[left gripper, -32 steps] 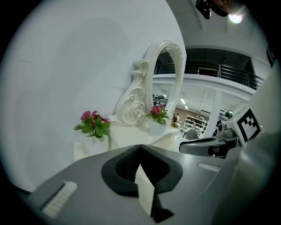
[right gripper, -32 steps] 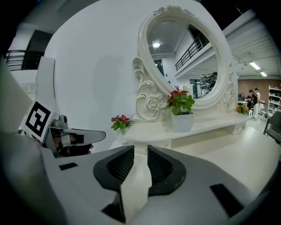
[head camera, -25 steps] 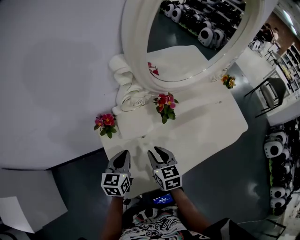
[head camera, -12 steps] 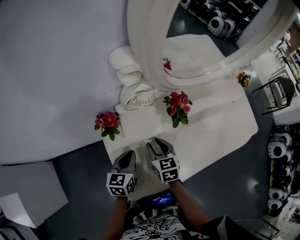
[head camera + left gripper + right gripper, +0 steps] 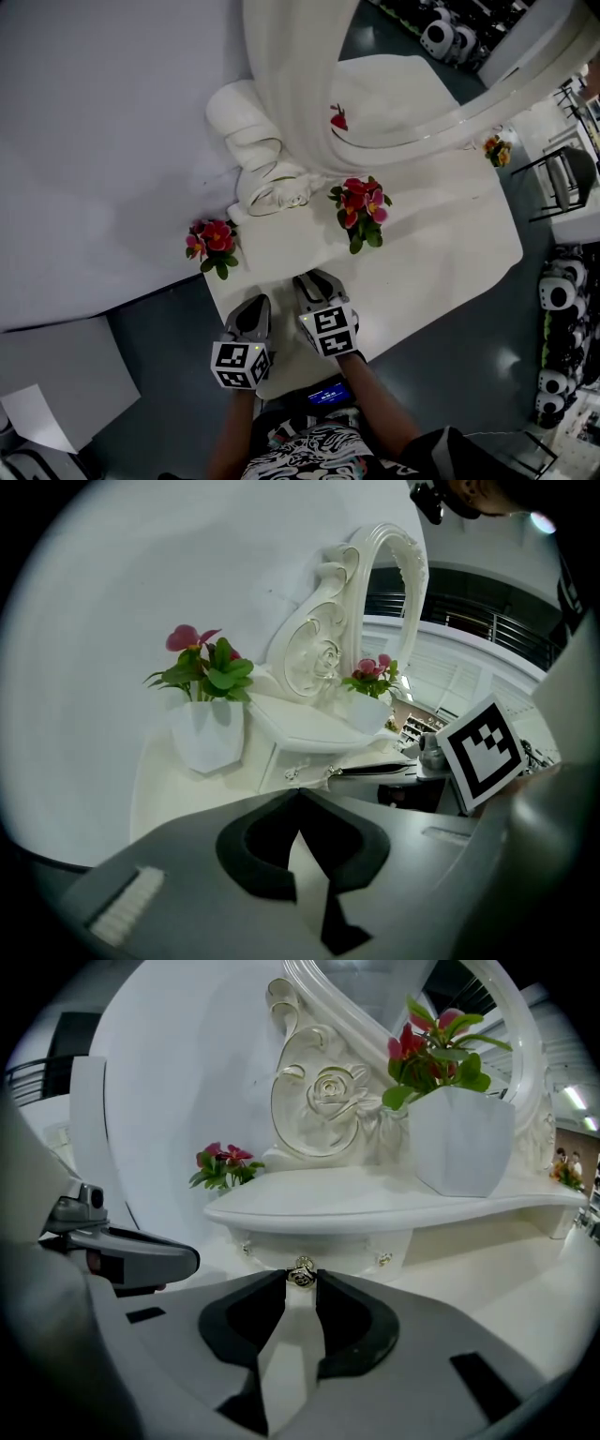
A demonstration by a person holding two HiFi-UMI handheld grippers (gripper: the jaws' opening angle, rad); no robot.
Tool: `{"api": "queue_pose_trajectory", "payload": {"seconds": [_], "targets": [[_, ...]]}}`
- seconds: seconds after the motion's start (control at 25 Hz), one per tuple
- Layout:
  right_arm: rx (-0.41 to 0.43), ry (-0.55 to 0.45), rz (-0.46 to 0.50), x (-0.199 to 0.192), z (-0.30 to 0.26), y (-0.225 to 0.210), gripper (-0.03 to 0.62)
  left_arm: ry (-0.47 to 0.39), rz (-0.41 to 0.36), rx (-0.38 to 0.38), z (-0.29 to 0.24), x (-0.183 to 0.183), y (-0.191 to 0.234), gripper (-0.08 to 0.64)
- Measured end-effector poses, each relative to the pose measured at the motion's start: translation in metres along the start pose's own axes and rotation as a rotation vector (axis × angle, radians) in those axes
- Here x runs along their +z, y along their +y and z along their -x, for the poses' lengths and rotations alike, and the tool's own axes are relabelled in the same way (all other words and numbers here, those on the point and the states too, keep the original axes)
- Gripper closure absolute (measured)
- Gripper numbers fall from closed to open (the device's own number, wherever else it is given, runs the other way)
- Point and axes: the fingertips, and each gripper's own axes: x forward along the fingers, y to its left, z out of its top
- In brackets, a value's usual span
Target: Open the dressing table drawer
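You hold the right gripper (image 5: 301,1286) low and level with the drawer (image 5: 330,1247), which sits closed under the raised shelf (image 5: 375,1206) of the desk (image 5: 441,248). Its front looks flush, with no gap showing. That height and straight-on line seem chosen so the fingers meet the small gold knob (image 5: 301,1273) head-on, and a pull would then run along the drawer's own travel. In the right gripper view the fingers stand a narrow way apart at lower centre. The knob sits right in their mouth, level with the tips and filling the gap from side to side. Whether the pads already press on it cannot be settled from here, though they look to be touching it or all but. Two smaller fittings flank it on the same front, well clear of the fingers. The white flower pot (image 5: 459,1138) at upper right stands on the shelf above and is not in the way. Your left gripper (image 5: 298,794) has its fingers pressed together on nothing. In the head view it hangs just left of the right one at the desk's near edge, lower centre of the frame, probably parked there to stay clear of the drawer's path.
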Motion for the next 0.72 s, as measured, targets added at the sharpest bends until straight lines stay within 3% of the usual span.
{"api": "queue_pose_trajectory", "payload": {"seconds": [0.72], "targets": [[-0.016,0.05,-0.004,-0.036,0.04,0.013,0.492,-0.037,0.003,0.0,0.019,0.006,-0.007,0.558]]}}
